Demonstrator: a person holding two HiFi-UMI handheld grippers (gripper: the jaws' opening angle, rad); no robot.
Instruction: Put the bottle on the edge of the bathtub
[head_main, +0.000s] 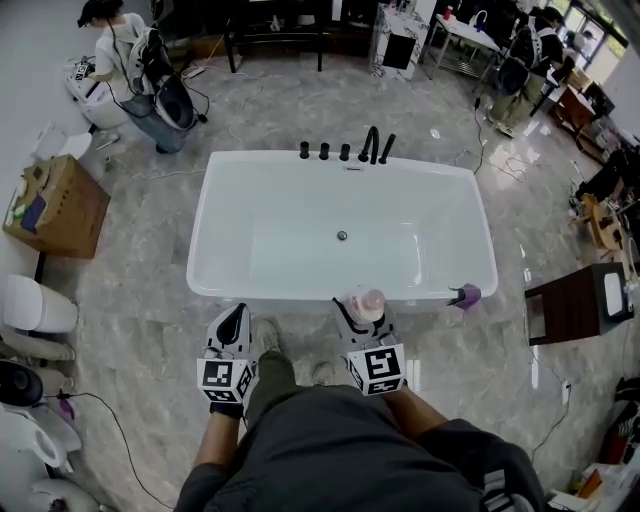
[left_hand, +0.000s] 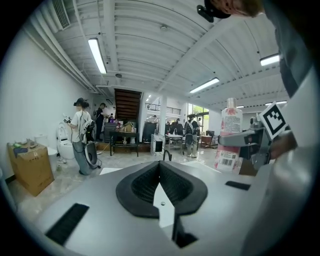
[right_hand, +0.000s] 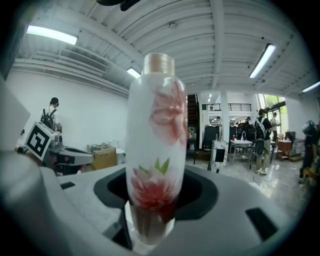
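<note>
Pinching smooth round flowered bottle: right gripper, seemingly over shiny white bathtub's near rim. Left gripper nearby, pressed together, empty.

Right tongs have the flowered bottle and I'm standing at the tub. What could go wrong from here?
1. The tall white flower-printed bottle stands well above the right tongs' grip, so it may tilt or topple on release.
2. The white bathtub's near rim looks narrow and glossy; set off-centre, the bottle might slide into the tub or onto the floor.
3. A small purple object sits on that rim to the right; set down clear of it.
</note>
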